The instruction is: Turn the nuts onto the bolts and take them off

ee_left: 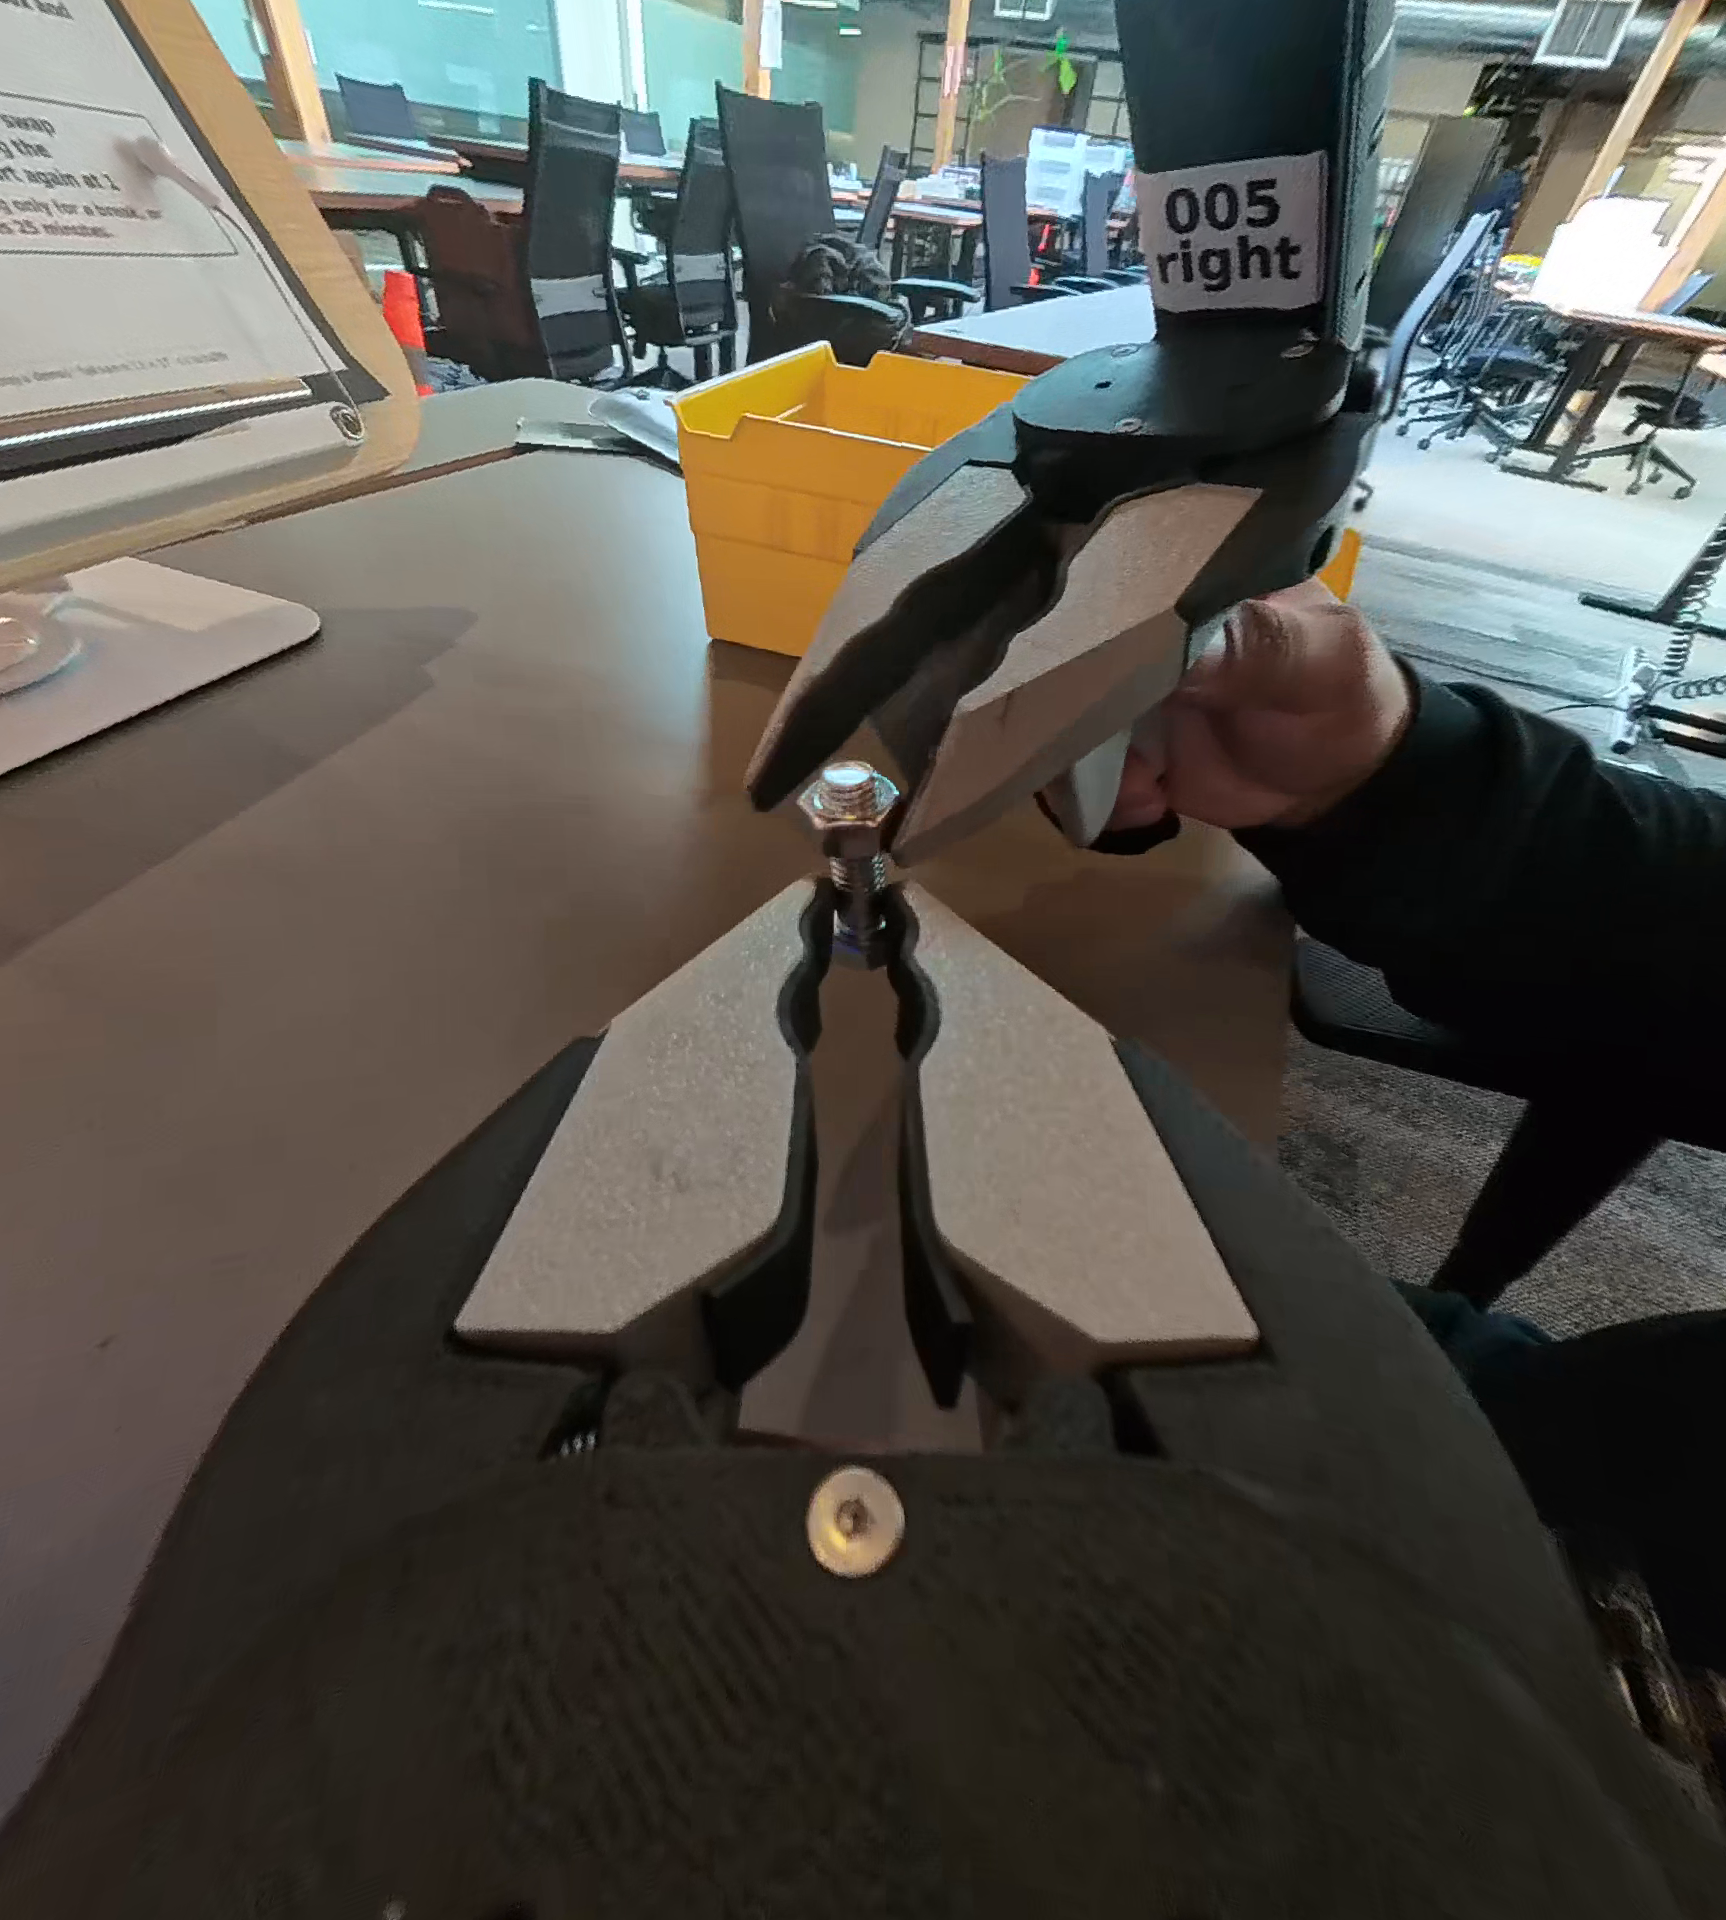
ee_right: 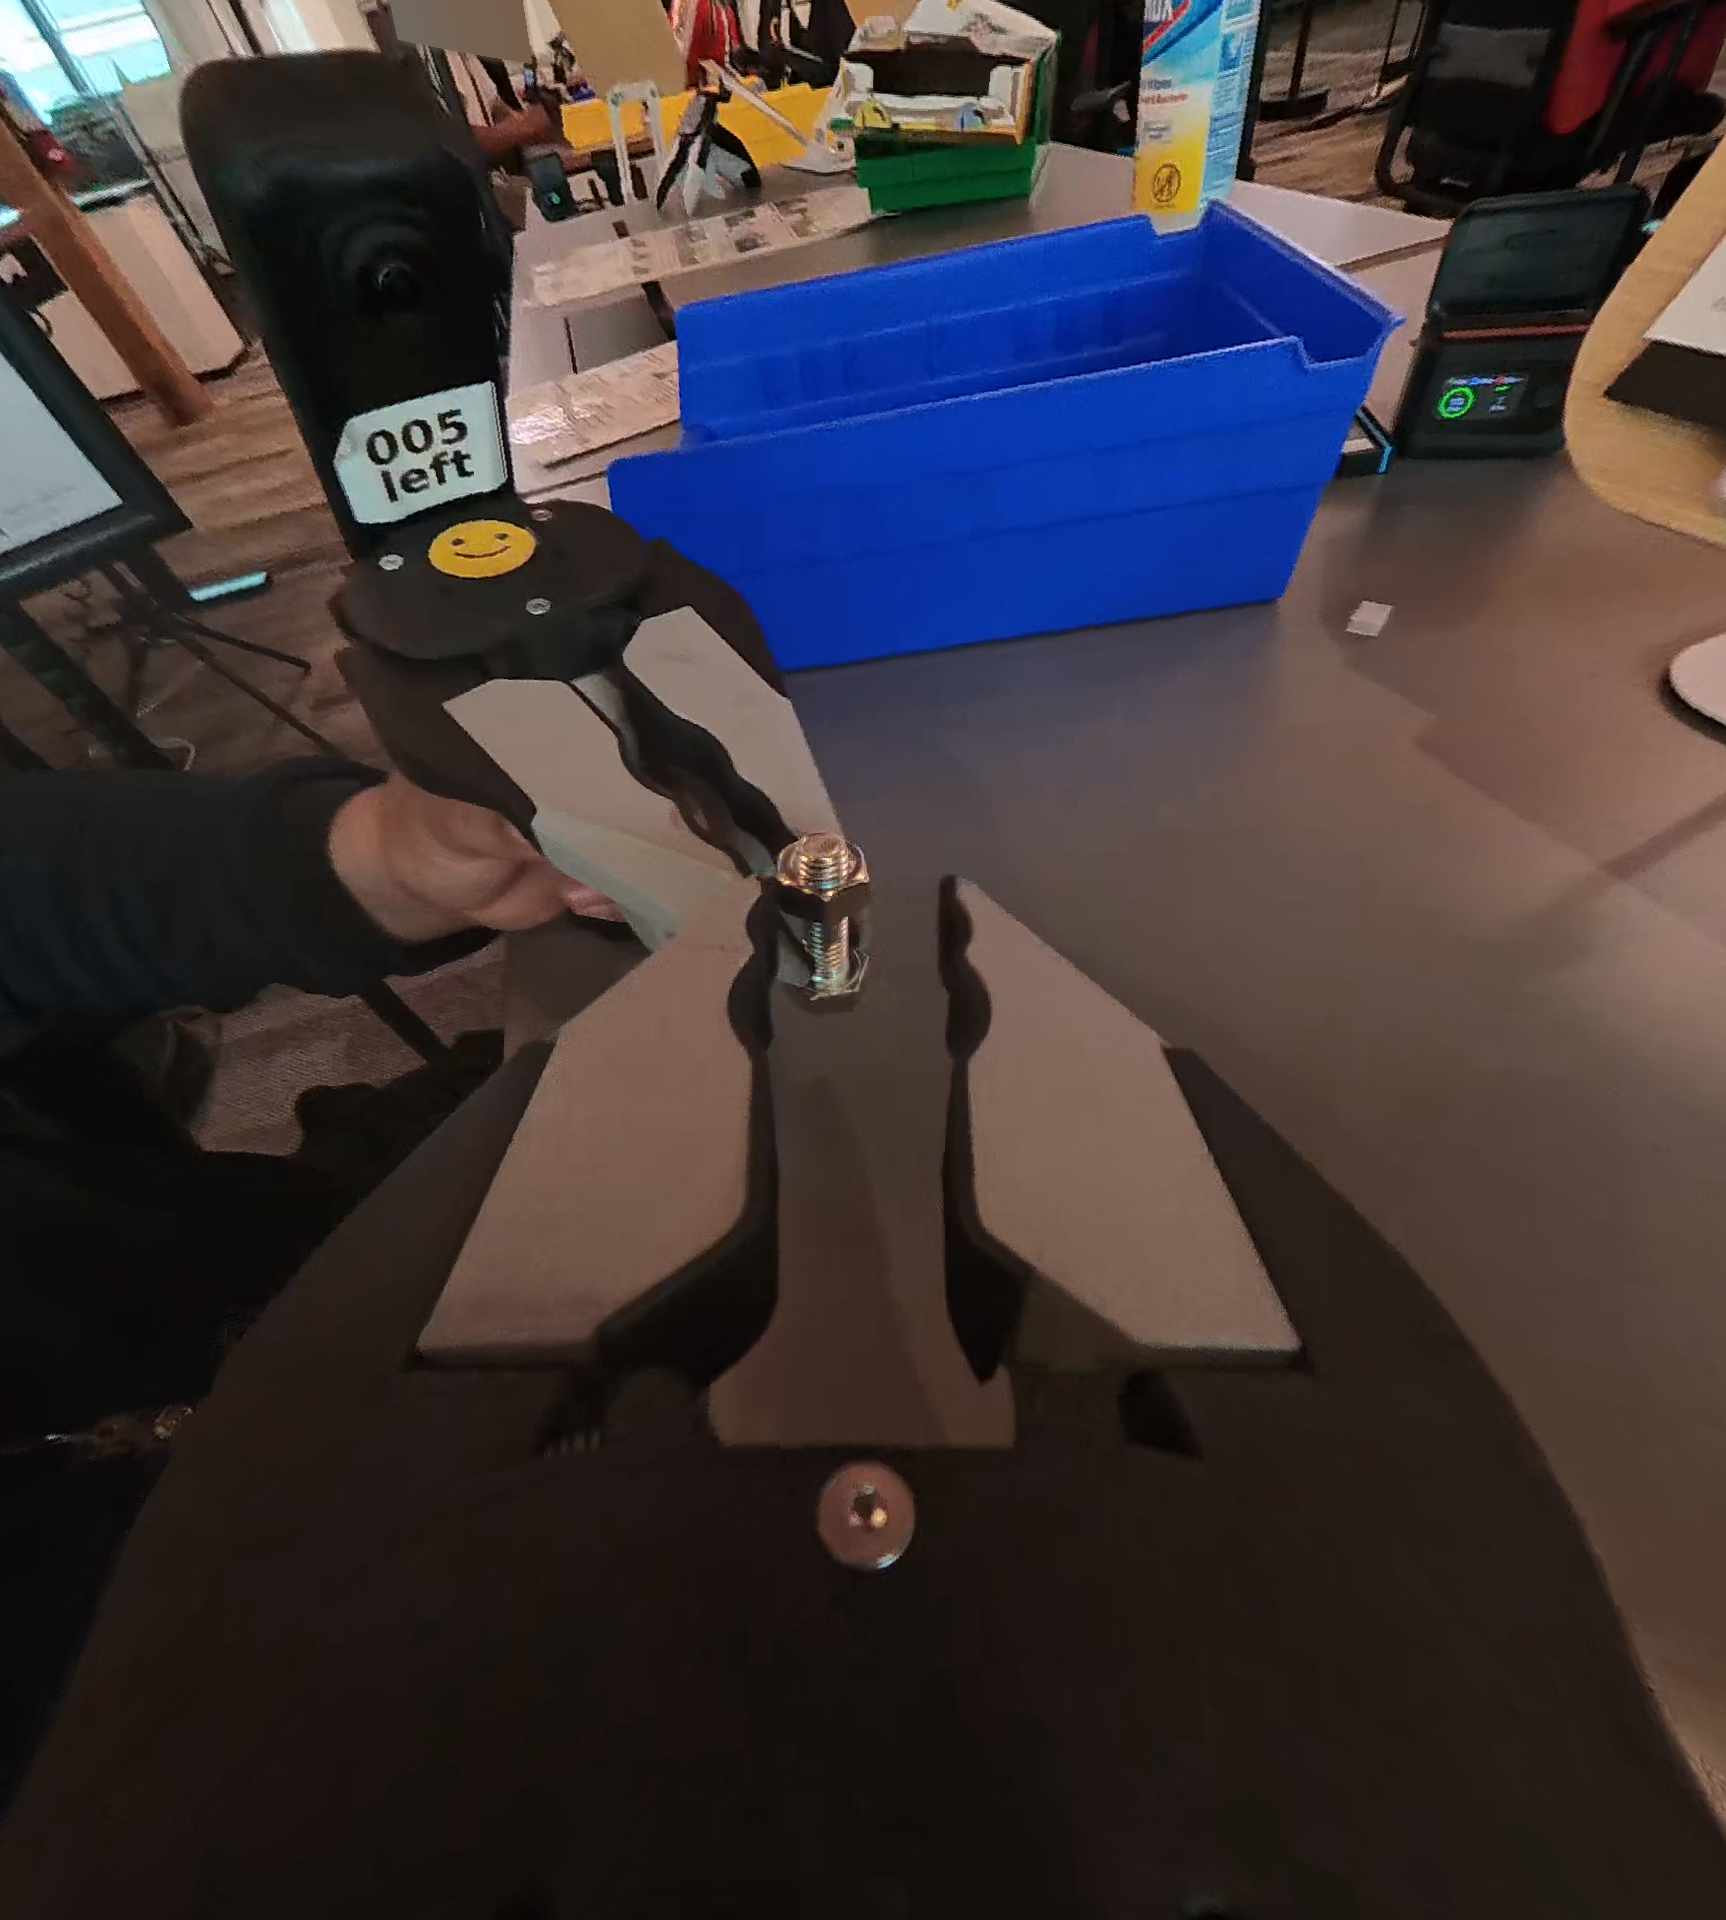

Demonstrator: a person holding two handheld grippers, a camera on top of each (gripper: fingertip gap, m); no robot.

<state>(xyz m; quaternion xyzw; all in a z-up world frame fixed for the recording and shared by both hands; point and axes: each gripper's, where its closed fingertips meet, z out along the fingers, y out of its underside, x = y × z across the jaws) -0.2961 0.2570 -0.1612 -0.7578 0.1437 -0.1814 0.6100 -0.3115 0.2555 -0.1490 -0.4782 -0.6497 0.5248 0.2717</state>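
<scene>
A silver bolt [ee_left: 857,883] stands upright over the dark table [ee_left: 371,935], with a hex nut [ee_left: 848,805] threaded near its top end. My left gripper [ee_left: 859,920] is shut on the bolt's lower shank, below the nut. It also shows in the right wrist view [ee_right: 771,868], reaching in from the upper left. My right gripper [ee_right: 854,904] is open with its fingers on either side of the nut [ee_right: 823,873]. The left finger is close against it and the right finger stands apart. In the left wrist view the right gripper [ee_left: 833,821] comes down from the upper right.
A yellow bin [ee_left: 786,488] stands behind the bolt in the left wrist view. A blue bin [ee_right: 994,468] stands behind it in the right wrist view. A monitor stand base [ee_left: 163,623] is at the left. A small black device with a lit screen [ee_right: 1503,343] is at the back right. Only a small space, under 4 cm, lies between the two pairs of fingers.
</scene>
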